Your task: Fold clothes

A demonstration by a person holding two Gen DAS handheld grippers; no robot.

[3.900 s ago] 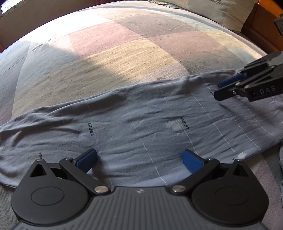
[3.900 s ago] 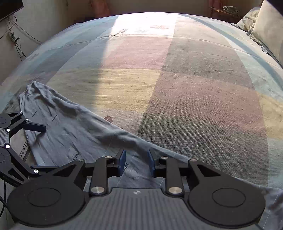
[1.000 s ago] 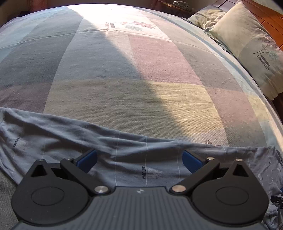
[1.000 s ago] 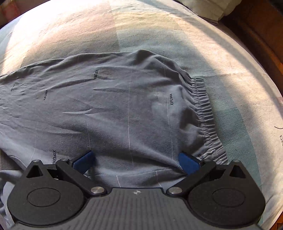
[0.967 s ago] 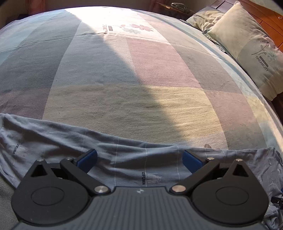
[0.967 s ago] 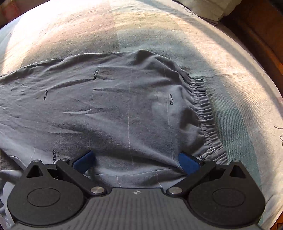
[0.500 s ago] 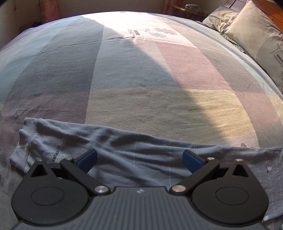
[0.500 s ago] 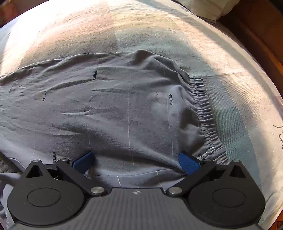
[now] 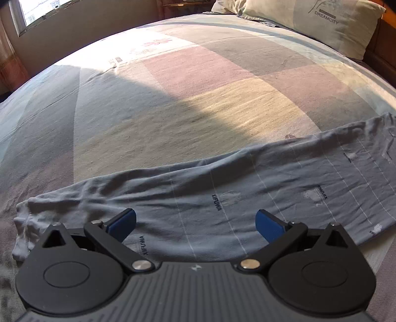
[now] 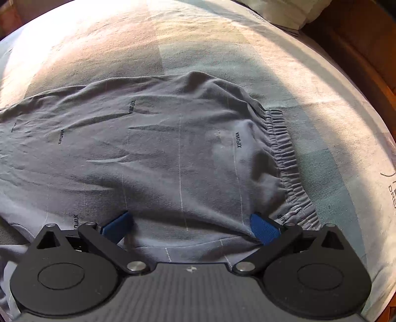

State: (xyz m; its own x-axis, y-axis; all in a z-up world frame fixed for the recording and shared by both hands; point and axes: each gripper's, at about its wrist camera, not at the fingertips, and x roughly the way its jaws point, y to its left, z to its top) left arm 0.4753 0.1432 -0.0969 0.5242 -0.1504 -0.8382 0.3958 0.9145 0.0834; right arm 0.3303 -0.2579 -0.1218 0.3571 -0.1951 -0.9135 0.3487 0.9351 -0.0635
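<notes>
Grey trousers point(image 9: 222, 188) lie flat across the near part of a bed point(image 9: 198, 99) covered by a sheet of large pastel blocks in pink, yellow, grey and pale blue. The cloth carries thin white lines and small dark "XIFUWA" prints.

In the left wrist view the leg runs from a cuff at the near left to wider cloth at the right edge. The left gripper point(image 9: 195, 223) hangs over the near edge of the leg, its jaws spread wide and released, the blue pads point(image 9: 122, 224) apart with cloth showing between them. Whether the pads touch the cloth I cannot tell. A pillow point(image 9: 319, 22) printed "DREAMCITY" lies at the far right, and a window point(image 9: 37, 10) shows at the far left. Sunlight falls across the far middle of the sheet.

In the right wrist view the seat of the trousers point(image 10: 173, 148) fills the middle, wrinkled, with the gathered elastic waistband point(image 10: 284, 153) running down the right side. The right gripper point(image 10: 189, 226) is also released, jaws wide. Its right pad point(image 10: 262, 229) sits just beside the near end of the waistband, where the cloth bunches into a fold against it. A wooden bed frame point(image 10: 366, 49) shows at the far right.
</notes>
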